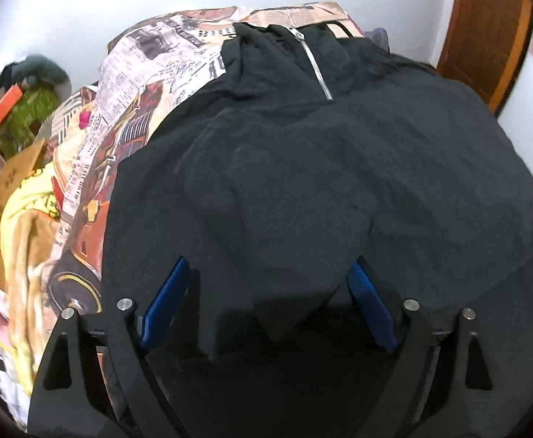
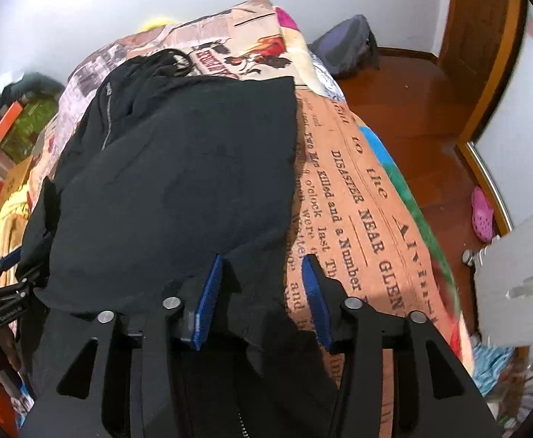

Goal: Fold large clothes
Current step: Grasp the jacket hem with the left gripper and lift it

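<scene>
Two hand-held grippers hang over the near hem of a black zip garment [image 1: 339,153] spread on the bed [image 2: 368,197], its long axis running away toward the zip collar [image 1: 315,62] at the far end. The left hand-held gripper [image 1: 268,270] stands wide open, cloth between its pads but unpinched. The right hand-held gripper [image 2: 263,266] is partly open, straddling the garment's right edge, gripping nothing, and sits about equally near.
</scene>
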Demonstrator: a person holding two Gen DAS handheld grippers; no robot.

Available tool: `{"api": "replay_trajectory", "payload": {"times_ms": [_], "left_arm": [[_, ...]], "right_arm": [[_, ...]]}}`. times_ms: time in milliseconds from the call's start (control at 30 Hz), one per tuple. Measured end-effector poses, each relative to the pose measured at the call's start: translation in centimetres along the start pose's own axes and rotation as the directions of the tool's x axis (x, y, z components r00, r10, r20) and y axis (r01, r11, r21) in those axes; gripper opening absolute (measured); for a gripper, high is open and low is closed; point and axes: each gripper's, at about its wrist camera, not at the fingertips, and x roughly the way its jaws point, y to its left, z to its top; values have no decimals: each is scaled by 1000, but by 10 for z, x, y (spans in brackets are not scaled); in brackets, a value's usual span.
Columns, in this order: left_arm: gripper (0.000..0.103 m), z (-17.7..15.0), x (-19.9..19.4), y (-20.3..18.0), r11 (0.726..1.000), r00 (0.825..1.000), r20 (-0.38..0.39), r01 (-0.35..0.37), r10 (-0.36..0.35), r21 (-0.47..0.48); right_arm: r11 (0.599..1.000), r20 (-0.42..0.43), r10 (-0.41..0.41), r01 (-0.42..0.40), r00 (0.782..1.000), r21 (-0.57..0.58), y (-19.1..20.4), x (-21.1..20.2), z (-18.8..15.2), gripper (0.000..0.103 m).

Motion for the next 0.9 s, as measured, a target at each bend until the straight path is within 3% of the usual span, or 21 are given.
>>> {"api": "replay_trajectory", "payload": {"times_ms": [67, 167, 367, 500, 633, 800, 900], "left_arm": [[53, 2, -1, 0, 1000, 1000, 4, 15, -15, 3], [32, 5, -9, 0, 1000, 1000, 27, 0, 0, 10], [17, 19, -48, 30, 994, 988, 148, 54, -40, -93], [15, 28, -82, 48, 983, 966, 249, 111, -73, -144], [15, 29, -100, 45, 991, 951, 306, 76, -38, -113], [22, 16, -78, 47, 997, 970, 239, -12, 31, -80], [35, 0, -53, 55, 996, 987, 150, -43, 54, -77]], "right_arm": [[1000, 7, 4, -5, 1000, 10, -6, -4, -2, 46], [1000, 4, 11, -11, 1000, 11, -7, -8, 0, 46], [999, 34, 36, -35, 999, -13, 0, -18, 10, 46], [998, 58, 61, -59, 996, -33, 12, -22, 11, 46], [996, 31, 75, -73, 997, -51, 22, -13, 10, 46], [996, 18, 75, -74, 997, -58, 28, -3, 2, 47], [996, 6, 82, -82, 997, -48, 25, -4, 2, 48]]}}
